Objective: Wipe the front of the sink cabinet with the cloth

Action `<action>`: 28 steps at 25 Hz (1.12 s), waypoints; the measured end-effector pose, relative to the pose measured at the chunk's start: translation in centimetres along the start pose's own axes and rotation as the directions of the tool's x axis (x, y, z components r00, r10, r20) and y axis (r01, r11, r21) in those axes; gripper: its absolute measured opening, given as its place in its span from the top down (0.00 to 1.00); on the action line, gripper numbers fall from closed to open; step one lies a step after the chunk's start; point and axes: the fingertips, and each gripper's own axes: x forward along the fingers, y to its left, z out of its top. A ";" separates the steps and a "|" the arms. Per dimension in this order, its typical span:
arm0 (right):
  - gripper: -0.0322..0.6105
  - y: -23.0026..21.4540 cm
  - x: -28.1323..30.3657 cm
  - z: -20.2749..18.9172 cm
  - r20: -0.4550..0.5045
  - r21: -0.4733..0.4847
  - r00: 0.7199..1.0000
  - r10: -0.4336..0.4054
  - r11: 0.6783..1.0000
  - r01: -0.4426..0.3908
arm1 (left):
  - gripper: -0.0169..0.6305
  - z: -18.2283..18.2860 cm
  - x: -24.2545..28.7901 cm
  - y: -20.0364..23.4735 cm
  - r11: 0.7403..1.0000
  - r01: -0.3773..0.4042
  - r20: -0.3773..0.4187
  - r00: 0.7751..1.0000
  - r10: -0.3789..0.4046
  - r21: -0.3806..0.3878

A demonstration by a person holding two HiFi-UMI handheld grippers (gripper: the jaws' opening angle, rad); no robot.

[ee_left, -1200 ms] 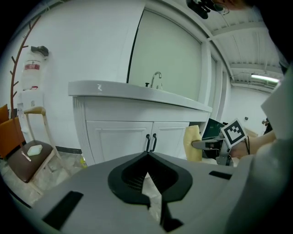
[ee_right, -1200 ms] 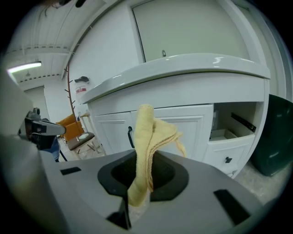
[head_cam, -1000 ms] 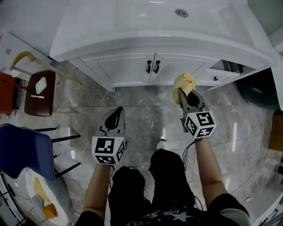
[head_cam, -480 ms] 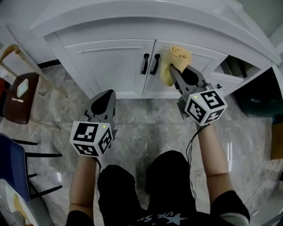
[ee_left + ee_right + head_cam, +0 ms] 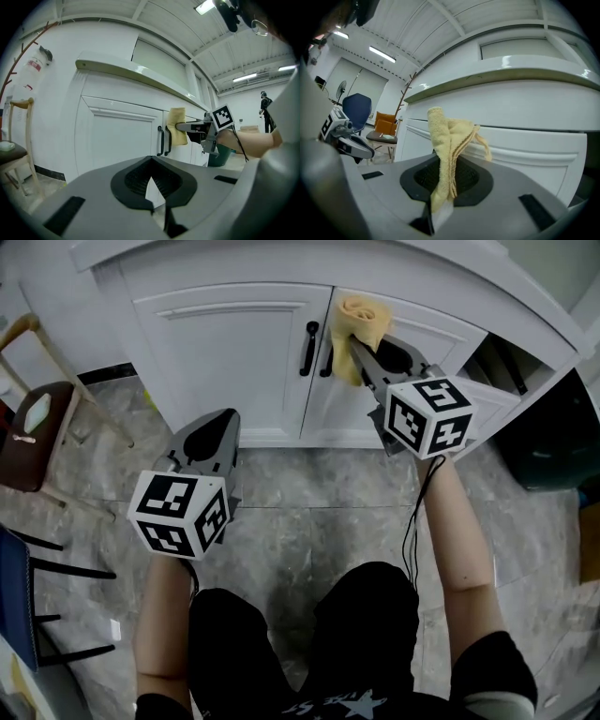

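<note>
The white sink cabinet (image 5: 225, 352) fills the top of the head view, with two doors and two black handles (image 5: 308, 348) at the middle seam. My right gripper (image 5: 364, 360) is shut on a folded yellow cloth (image 5: 356, 329), which rests against the upper part of the right door just right of the handles. In the right gripper view the cloth (image 5: 447, 154) stands up between the jaws before the cabinet front (image 5: 525, 140). My left gripper (image 5: 214, 448) is shut and holds nothing, low in front of the left door (image 5: 117, 140). The left gripper view shows the cloth (image 5: 177, 131) and my right gripper (image 5: 192, 127) at the handles.
A wooden chair with a brown seat (image 5: 23, 442) stands at the left beside the cabinet. A dark blue chair (image 5: 14, 606) sits at the lower left. A dark green bin (image 5: 553, 442) is at the right. The floor is grey marble tile (image 5: 309, 540).
The cabinet front has come closer and larger in view. My right gripper rose from the floor area with the cloth and brought it up against the right door near the handles.
</note>
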 end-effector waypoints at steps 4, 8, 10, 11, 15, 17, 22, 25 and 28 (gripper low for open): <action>0.85 -1.7 -0.6 -0.9 -0.032 0.004 0.997 -0.064 0.998 0.064 | 0.95 -0.1 -0.7 0.1 0.998 -0.005 -0.017 1.000 0.006 0.059; 0.85 -4.9 -2.3 -1.5 -0.051 0.009 0.987 -0.149 0.989 0.150 | 0.95 0.4 -0.3 -0.2 0.998 0.005 -0.007 1.000 -0.005 0.070; 0.85 -7.0 -3.8 -1.9 -0.060 0.002 0.976 -0.209 0.978 0.209 | 0.95 0.7 0.5 -1.0 0.997 0.029 0.000 1.000 -0.029 0.078; 0.85 -8.1 -4.6 -2.0 -0.065 -0.002 0.969 -0.239 0.971 0.240 | 0.95 0.8 1.0 -1.4 0.996 0.041 0.002 0.999 -0.041 0.077; 0.85 -11.9 -7.1 -2.5 -0.096 0.022 0.943 -0.320 0.946 0.323 | 0.95 1.4 2.9 -2.7 0.994 0.076 -0.002 0.997 -0.076 0.073; 0.85 -13.6 -8.3 -2.9 -0.123 0.015 0.924 -0.361 0.931 0.366 | 0.95 1.6 3.8 -3.5 0.992 0.095 -0.006 0.995 -0.095 0.078; 0.85 -17.2 -11.6 -5.0 -0.188 0.030 0.869 -0.457 0.882 0.470 | 0.95 1.5 5.4 -5.5 0.988 0.140 -0.006 0.990 -0.140 0.064; 0.85 -18.3 -13.2 -6.2 -0.209 0.044 0.845 -0.492 0.859 0.510 | 0.95 1.0 5.8 -6.7 0.983 0.168 -0.020 0.986 -0.167 0.069; 0.85 -18.3 -14.1 -6.4 -0.218 0.049 0.833 -0.508 0.847 0.529 | 0.95 0.7 5.6 -7.2 0.979 0.188 -0.037 0.982 -0.186 0.080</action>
